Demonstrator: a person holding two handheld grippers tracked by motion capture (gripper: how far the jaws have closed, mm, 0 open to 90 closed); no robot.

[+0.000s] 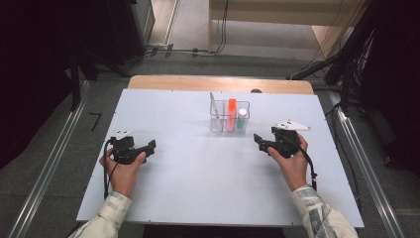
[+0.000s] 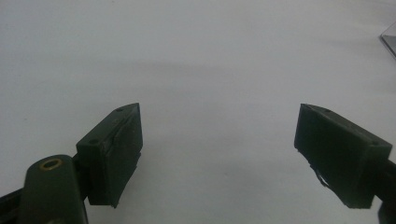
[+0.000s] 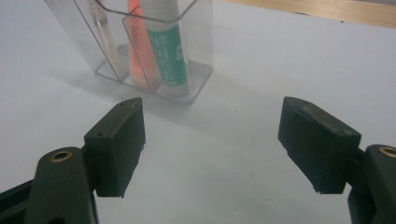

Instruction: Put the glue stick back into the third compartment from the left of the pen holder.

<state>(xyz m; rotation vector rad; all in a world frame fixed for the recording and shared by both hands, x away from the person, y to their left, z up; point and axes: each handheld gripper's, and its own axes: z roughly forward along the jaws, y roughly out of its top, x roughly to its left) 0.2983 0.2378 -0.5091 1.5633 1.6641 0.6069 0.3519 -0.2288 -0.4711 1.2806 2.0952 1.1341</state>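
A clear plastic holder (image 1: pixel 221 125) with compartments stands at the back middle of the white board (image 1: pixel 198 173). It holds a thin pen (image 1: pixel 213 105), an orange stick (image 1: pixel 231 111) and a green-and-white tube (image 1: pixel 241 119). My left gripper (image 1: pixel 151 145) rests low over the board at the left, open, with bare white surface between its jaws (image 2: pixel 219 121). My right gripper (image 1: pixel 257 140) sits at the right, just in front of and to the right of the holder, open with nothing between its jaws (image 3: pixel 212 112). In the right gripper view the holder (image 3: pixel 201 42) and the green tube (image 3: pixel 168 51) stand close ahead to the left.
The white board lies on a wooden table whose far edge (image 1: pixel 218 83) shows behind it. Dark equipment and cables line both sides of the floor. A clear corner (image 2: pixel 390 39) of the holder shows at the right edge of the left gripper view.
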